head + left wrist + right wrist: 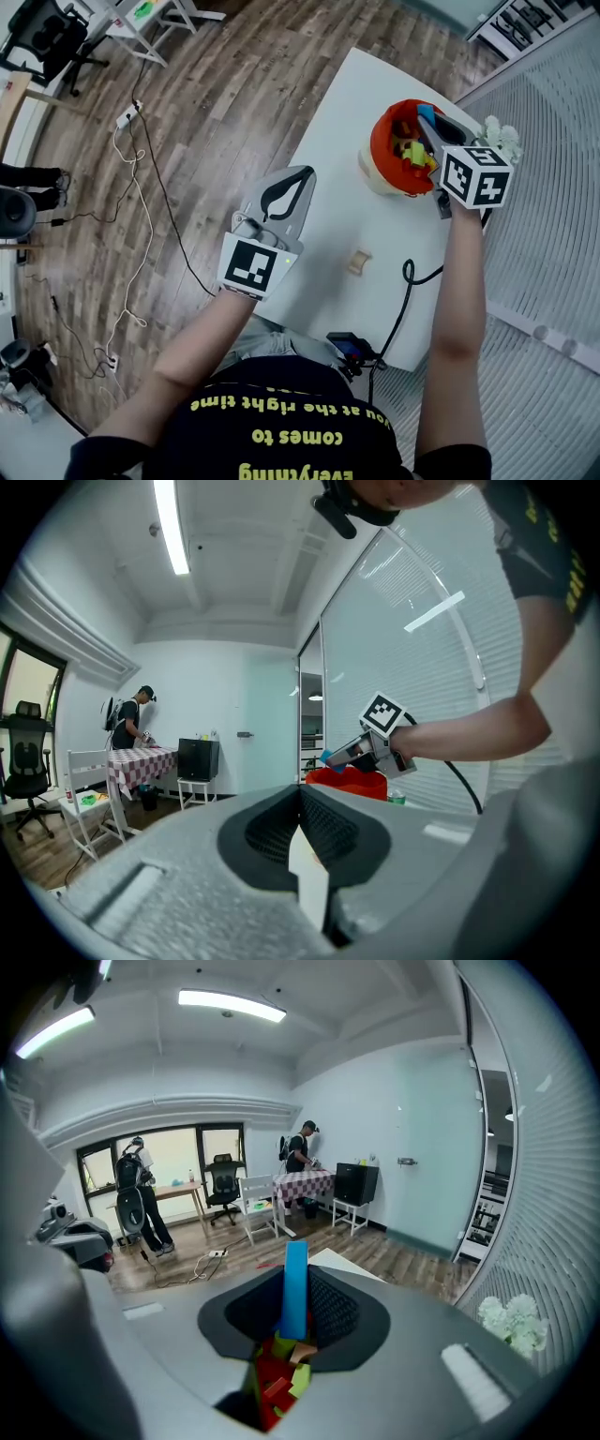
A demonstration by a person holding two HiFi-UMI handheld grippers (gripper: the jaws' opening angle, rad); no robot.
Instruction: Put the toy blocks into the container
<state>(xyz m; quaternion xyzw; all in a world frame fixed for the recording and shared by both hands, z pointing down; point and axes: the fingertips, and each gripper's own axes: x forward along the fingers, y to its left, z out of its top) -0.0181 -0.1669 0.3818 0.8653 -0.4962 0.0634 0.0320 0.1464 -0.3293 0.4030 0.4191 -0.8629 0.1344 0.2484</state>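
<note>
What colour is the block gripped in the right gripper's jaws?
Blue. The block shows best in the right gripper view.

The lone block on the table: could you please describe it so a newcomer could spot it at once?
On the white table, find the red container at the far end. Nearer the person, left of the black cable's loop, lies the block. It is pale tan and alone, while the container's blocks are brightly coloured.
</note>
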